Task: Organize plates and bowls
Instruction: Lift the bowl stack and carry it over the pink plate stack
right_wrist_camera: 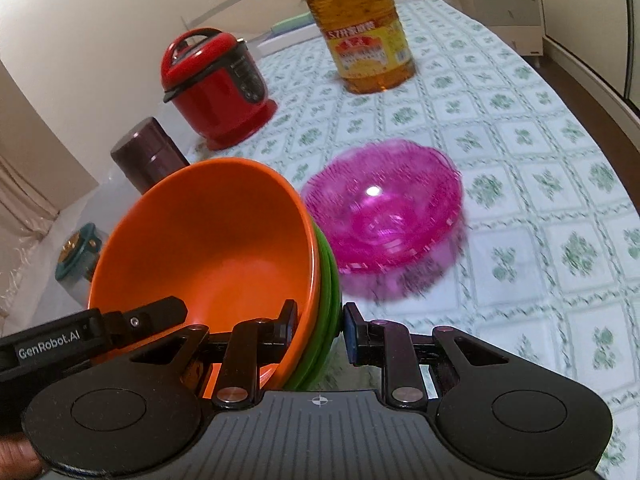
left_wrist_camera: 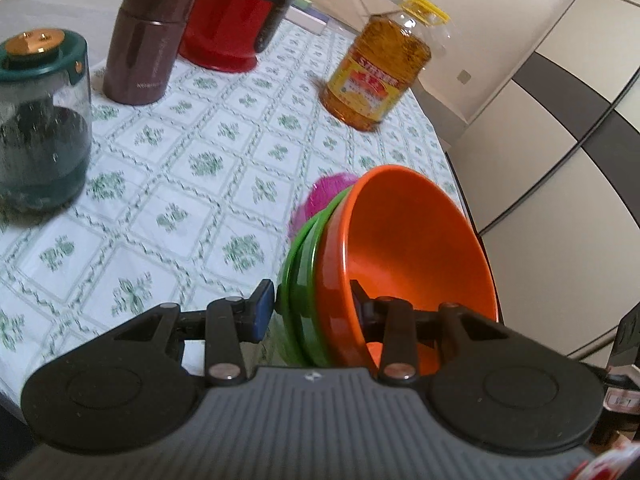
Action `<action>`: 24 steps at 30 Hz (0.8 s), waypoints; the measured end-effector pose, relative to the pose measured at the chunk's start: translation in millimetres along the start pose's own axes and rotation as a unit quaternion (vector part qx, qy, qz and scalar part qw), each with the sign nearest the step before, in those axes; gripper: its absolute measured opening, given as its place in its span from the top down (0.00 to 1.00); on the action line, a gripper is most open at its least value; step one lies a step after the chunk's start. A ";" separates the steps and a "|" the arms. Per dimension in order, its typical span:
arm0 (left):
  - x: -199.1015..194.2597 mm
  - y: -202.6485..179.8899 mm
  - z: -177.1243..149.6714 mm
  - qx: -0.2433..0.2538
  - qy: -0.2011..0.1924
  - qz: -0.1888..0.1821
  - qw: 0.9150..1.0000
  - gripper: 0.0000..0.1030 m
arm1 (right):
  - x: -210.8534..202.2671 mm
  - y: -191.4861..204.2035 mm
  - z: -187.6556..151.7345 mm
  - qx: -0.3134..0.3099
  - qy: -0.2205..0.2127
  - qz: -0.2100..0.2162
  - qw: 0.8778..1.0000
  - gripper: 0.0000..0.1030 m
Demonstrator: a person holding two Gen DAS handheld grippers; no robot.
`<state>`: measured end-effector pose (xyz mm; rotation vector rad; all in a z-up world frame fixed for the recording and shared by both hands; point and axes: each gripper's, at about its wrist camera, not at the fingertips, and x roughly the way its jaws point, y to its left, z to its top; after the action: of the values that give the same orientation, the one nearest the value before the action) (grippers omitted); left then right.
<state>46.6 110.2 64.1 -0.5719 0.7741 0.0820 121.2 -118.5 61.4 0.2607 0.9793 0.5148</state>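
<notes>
An orange bowl (left_wrist_camera: 408,248) is nested in green bowls (left_wrist_camera: 300,264), and the stack is tilted above the table. My left gripper (left_wrist_camera: 312,308) is shut on the stack's rim, one finger inside the orange bowl and one outside the green. My right gripper (right_wrist_camera: 320,328) is shut on the rim of the same stack, the orange bowl (right_wrist_camera: 208,248) and green bowls (right_wrist_camera: 326,280), from the other side. A translucent pink bowl (right_wrist_camera: 384,216) stands on the tablecloth just beyond the stack; in the left wrist view the pink bowl (left_wrist_camera: 328,192) peeks out behind the green bowls.
On the green-patterned tablecloth (left_wrist_camera: 192,152) stand a cooking oil bottle (left_wrist_camera: 380,76), a red rice cooker (left_wrist_camera: 236,16), a brown canister (left_wrist_camera: 148,40) and a green-lidded glass jar (left_wrist_camera: 40,120). The table edge (left_wrist_camera: 460,184) runs along the right. The left gripper's body (right_wrist_camera: 80,336) shows in the right wrist view.
</notes>
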 end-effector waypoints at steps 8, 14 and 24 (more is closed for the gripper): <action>4.9 -19.8 -28.6 0.018 0.027 -0.011 0.999 0.67 | -19.8 -25.6 -23.9 0.017 0.012 -0.019 1.000 0.76; 16.5 -33.1 -42.0 0.030 0.049 -0.021 0.998 0.67 | -29.7 -45.5 -34.0 0.030 0.017 -0.037 0.999 0.76; 26.6 -41.7 -46.0 0.037 0.058 -0.018 0.997 0.67 | -32.2 -60.0 -36.0 0.033 0.019 -0.043 0.998 0.76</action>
<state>47.9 47.6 38.7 -0.5247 0.8762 -0.0138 94.2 -187.1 39.1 0.2671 1.0401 0.4112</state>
